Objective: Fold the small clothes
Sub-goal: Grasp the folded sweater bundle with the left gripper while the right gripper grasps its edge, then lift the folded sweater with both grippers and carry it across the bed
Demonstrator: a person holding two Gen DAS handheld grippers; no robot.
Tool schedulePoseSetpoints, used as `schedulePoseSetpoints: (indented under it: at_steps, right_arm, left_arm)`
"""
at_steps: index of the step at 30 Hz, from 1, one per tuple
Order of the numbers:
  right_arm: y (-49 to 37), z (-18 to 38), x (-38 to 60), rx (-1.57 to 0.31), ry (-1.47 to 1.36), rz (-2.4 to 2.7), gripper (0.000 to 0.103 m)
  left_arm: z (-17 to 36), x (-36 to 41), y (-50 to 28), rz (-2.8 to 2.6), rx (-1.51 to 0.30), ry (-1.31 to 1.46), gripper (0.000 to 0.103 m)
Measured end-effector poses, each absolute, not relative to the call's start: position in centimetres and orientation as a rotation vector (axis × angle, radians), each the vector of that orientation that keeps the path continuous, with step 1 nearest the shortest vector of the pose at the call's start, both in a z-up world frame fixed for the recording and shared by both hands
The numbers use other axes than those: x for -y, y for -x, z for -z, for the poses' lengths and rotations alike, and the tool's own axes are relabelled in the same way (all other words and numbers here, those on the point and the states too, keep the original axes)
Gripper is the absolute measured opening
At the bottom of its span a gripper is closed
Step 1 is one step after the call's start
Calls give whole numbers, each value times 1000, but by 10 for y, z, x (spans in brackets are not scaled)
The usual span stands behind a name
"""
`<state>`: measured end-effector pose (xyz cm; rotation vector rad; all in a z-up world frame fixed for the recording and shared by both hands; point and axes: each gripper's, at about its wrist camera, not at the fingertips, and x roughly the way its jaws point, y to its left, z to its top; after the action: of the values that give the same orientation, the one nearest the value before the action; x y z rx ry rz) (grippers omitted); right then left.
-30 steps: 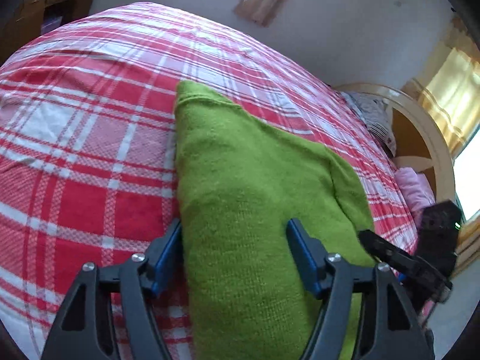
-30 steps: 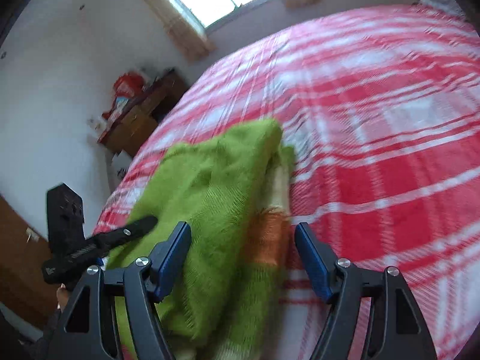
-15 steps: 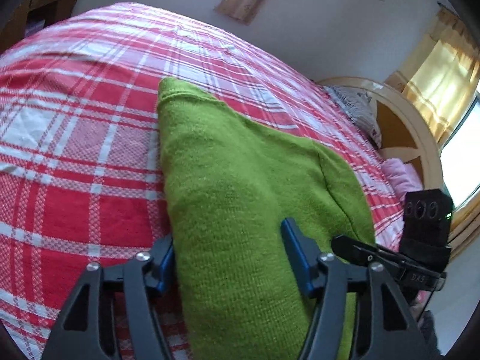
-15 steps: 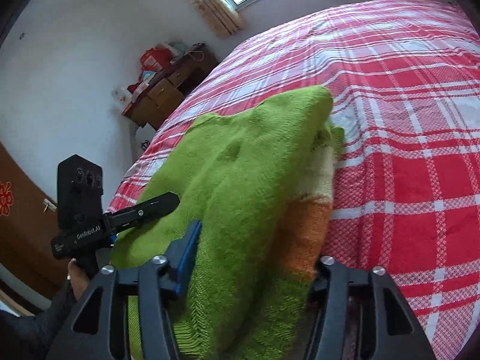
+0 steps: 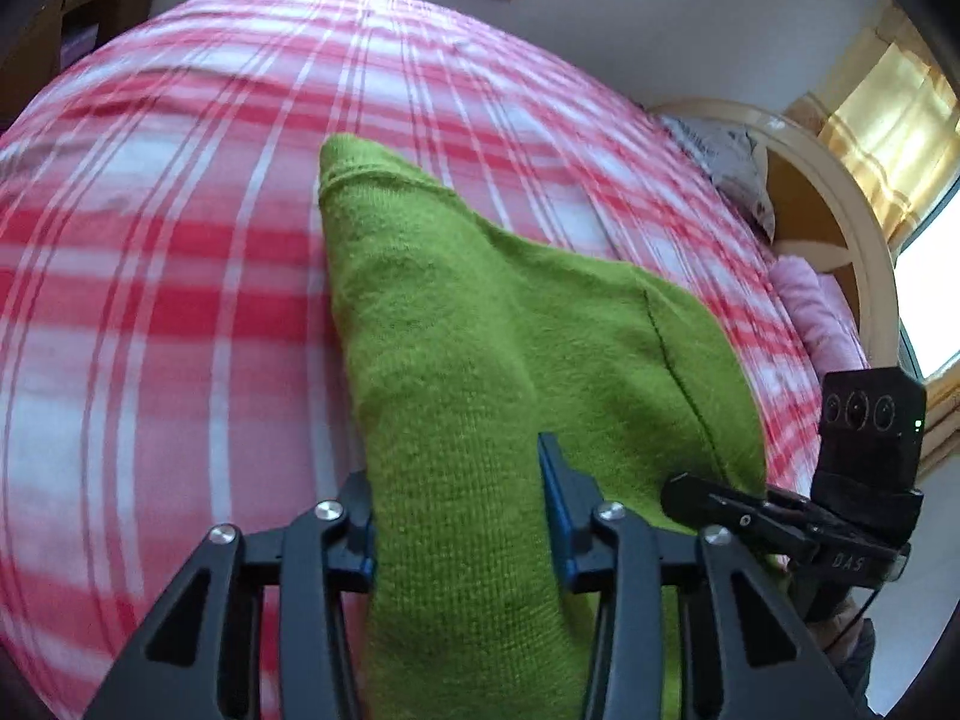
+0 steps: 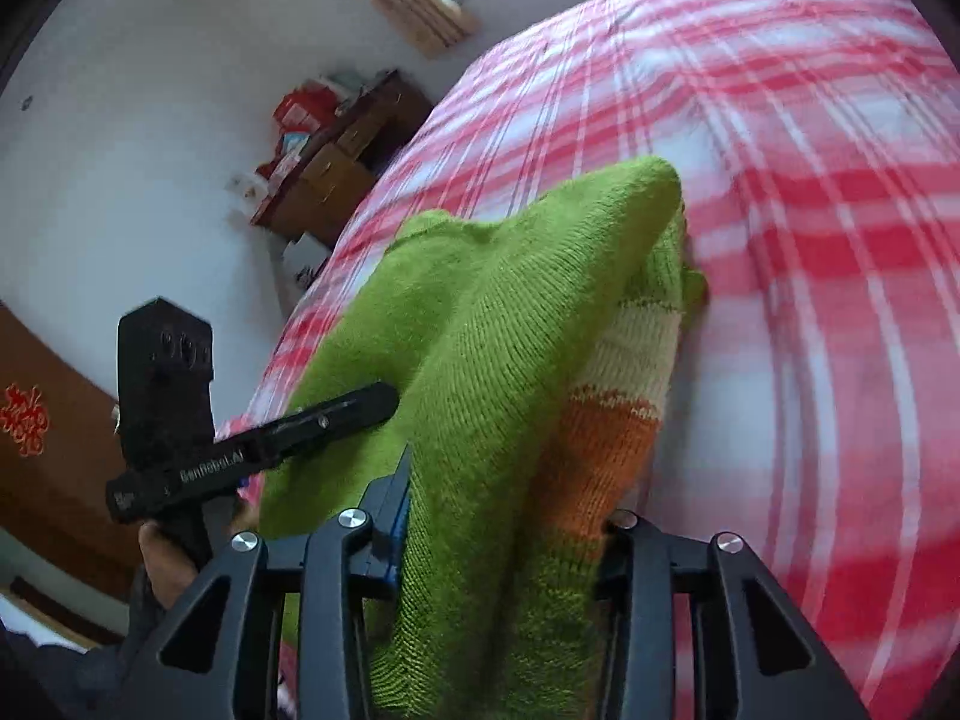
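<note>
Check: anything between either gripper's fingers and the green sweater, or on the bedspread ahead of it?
Nothing visible. The green sweater is already between the fingers of the left gripper and the right gripper, both closing. The plaid bedspread beyond shows only fabric.

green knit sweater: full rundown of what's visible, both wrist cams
The lime-green knitted sweater looks like soft wool, with cream and orange stripes on an underlying layer. It lies bunched and partly lifted on the red-and-white plaid bedspread, far corner tapering to a point. The left gripper and right gripper each straddle its near edge, jaws closing on the fabric.
</note>
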<state>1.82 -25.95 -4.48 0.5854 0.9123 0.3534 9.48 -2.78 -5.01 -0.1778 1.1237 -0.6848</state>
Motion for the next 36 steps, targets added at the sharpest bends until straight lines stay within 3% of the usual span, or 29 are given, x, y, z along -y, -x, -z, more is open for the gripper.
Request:
schedulePoseSetpoints:
  at_steps: [6,10,13,15,19,23,25,26,32,36]
  right_arm:
    - [51,55,237,-930,-633,-408,40]
    - [80,56,219,-910,-550,-383,42]
    - [82,54,218,-873,-508,-291,57]
    - [80,52,221,-841,-485,-211,76]
    - [83,59,227,-775,-525,-205,78]
    - [83,59,217,-757,-447,-192,77]
    - [82,57,208,-772,-407,-183,62]
    - [80,57,205,-775,-414,-200,48]
    - [85,58,204,-782,-440,-166,44]
    - [87,43,183,-785,-315,-105,41]
  left_arm:
    - [53,1,-34,694,-1158,186,43]
    - [58,-8,-30,705,-1147,197,56]
    - [61,-6,-41,710,-1138,214,63]
    - [63,-2,-46,717,-1111,221,67]
    - [63,8,-38,697,-1053,165,70]
    - [62,11,-30,662,-1018,135,66]
    - [62,8,-26,638,-1014,136,59]
    - [62,8,-25,627,-1010,134,58]
    - [53,17,-12,581,-970,68,42]
    - [43,20,-2,553,-940,17,34]
